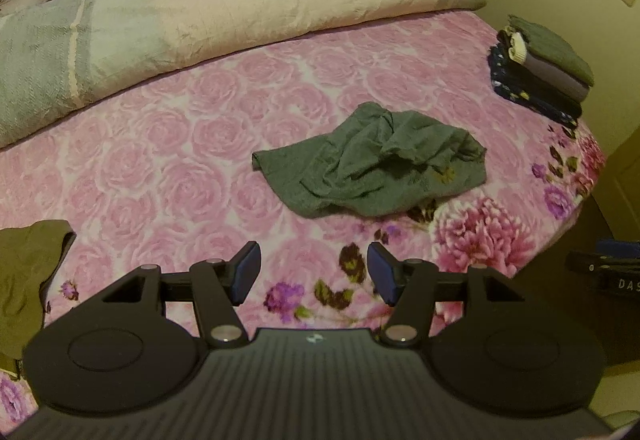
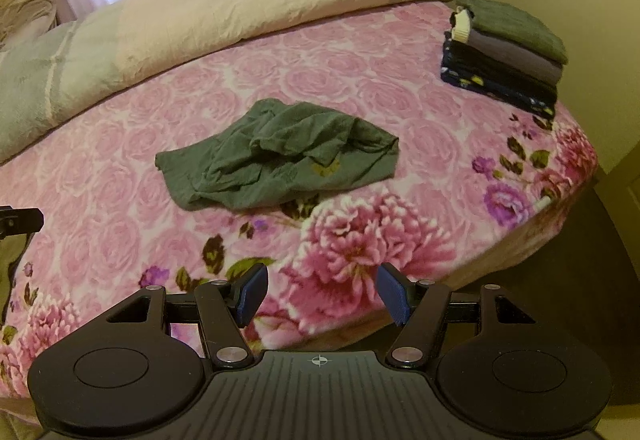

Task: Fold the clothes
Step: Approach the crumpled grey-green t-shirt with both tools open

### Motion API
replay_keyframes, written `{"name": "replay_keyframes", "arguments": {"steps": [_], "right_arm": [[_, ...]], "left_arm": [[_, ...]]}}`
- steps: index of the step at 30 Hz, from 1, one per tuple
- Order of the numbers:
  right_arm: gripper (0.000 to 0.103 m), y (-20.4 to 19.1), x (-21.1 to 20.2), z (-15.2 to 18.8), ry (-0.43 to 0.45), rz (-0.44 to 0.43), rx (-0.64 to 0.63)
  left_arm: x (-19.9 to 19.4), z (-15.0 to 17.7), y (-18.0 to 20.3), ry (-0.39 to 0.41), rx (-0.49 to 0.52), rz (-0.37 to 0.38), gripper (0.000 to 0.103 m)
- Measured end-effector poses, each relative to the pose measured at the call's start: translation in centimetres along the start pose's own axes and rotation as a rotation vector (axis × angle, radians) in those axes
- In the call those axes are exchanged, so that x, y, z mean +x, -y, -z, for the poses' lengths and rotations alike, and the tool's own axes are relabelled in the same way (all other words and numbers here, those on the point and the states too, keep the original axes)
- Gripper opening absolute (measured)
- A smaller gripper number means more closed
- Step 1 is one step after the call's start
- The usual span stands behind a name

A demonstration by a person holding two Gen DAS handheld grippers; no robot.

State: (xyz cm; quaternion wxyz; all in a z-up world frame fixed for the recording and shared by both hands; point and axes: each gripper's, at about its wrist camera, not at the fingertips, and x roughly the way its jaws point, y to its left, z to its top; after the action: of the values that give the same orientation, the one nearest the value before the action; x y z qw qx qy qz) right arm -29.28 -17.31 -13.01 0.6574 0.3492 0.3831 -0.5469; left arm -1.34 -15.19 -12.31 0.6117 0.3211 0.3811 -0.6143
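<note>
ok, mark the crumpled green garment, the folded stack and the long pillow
crumpled green garment (image 1: 372,160), left wrist view, middle of the bunched cloth
folded stack (image 2: 516,36), right wrist view, top green piece
long pillow (image 2: 248,4), right wrist view, cream middle section

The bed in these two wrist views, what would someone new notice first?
A crumpled grey-green garment lies alone mid-bed on the pink rose-patterned blanket, ahead of both open grippers, left and right. A neat stack of folded clothes sits at the far right corner, with a long pillow along the back.
</note>
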Motion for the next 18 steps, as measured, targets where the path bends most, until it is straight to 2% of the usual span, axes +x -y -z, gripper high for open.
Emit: {"name": "replay_keyframes", "arguments": {"steps": [9,14,18], "right_arm": [[0.064,5.6,4.5,-6.5,-0.022,-0.038,-0.057],[0.064,7.7,7.5,-9.7,-0.020,-0.082,-0.166],[0.064,8.7,10.5,-10.7,-0.027,-0.111,-0.267]], "left_arm": [[4.5,-4.0,3.1,0.010,-0.101,-0.052,0.055],[7.3,-4.8,5.2,0.010,-0.123,-0.095,0.055],[10.0,-4.6,6.6,-0.012,-0.105,-0.121,0.052]]}}
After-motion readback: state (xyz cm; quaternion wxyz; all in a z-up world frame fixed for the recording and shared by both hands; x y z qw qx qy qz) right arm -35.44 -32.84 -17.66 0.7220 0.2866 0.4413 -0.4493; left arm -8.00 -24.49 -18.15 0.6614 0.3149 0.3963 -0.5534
